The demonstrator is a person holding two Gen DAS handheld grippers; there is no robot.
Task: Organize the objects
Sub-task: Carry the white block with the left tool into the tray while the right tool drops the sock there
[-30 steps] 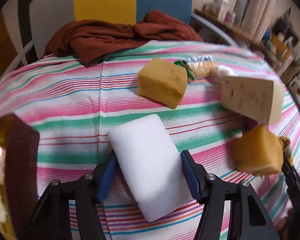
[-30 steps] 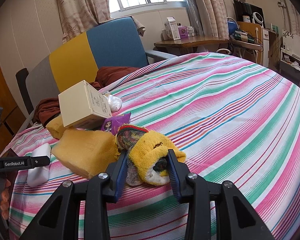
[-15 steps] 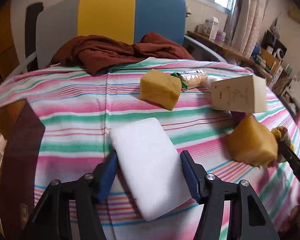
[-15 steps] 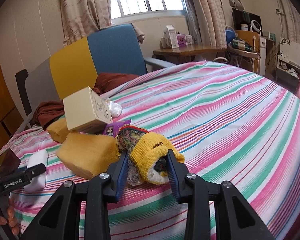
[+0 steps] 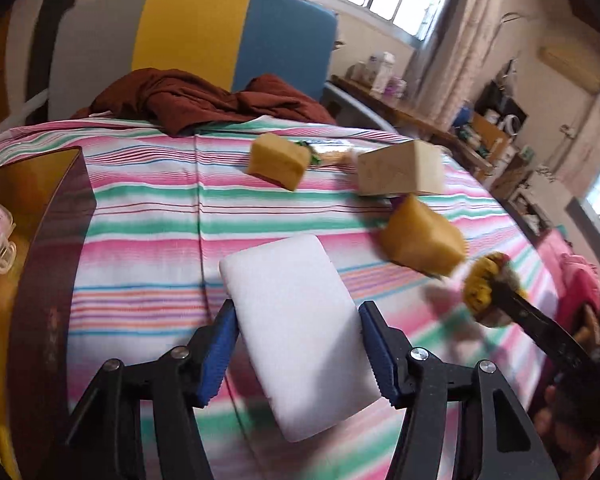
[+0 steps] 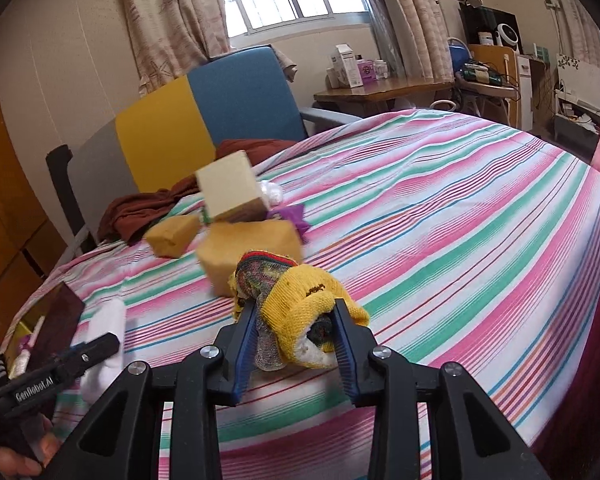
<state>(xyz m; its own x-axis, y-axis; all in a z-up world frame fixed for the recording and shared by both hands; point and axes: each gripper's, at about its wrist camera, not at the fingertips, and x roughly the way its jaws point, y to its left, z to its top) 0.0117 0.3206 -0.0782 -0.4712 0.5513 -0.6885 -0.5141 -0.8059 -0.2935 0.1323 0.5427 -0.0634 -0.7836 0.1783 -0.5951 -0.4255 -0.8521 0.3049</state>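
Over the striped tablecloth we now hold both pieces lifted clear. Our left gripper is clamped on the white sponge, which has risen from the cloth and swung toward the dark box at the left edge. Our right gripper is pinched on the yellow sock bundle, also raised since a second ago. We judge both are on their way to the box; two yellow sponges and a carton remain behind.

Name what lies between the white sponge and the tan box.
One yellow sponge, in the left wrist view, lies between the white sponge and tan box.
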